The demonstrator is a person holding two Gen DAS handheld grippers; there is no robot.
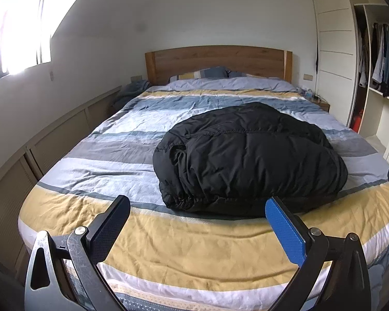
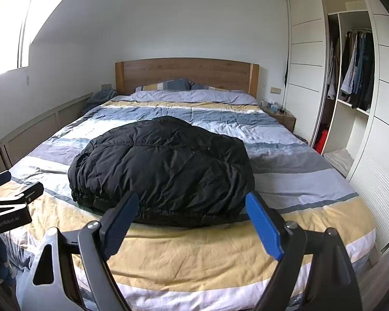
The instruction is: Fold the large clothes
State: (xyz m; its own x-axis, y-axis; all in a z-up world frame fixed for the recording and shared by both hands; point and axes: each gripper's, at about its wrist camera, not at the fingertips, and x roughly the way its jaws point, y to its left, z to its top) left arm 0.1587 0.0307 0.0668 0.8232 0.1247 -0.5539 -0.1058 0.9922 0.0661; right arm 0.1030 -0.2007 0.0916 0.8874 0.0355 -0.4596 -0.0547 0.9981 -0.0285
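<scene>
Both grippers spread wide over the bed's foot
Left gripper (image 1: pixel 197 216) and right gripper (image 2: pixel 192 213) hold nothing; black jacket (image 2: pixel 163 171) lies bundled on the striped bed (image 2: pixel 194 259), just beyond their fingertips

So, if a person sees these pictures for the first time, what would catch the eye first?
Most likely the black puffy jacket, lying bundled in the middle of the striped bed cover. Next, the two open tools in the foreground, the left tool and the right tool, both short of the jacket's near edge and holding nothing. Further back, the wooden headboard and the open wardrobe with hanging clothes on the right.
</scene>
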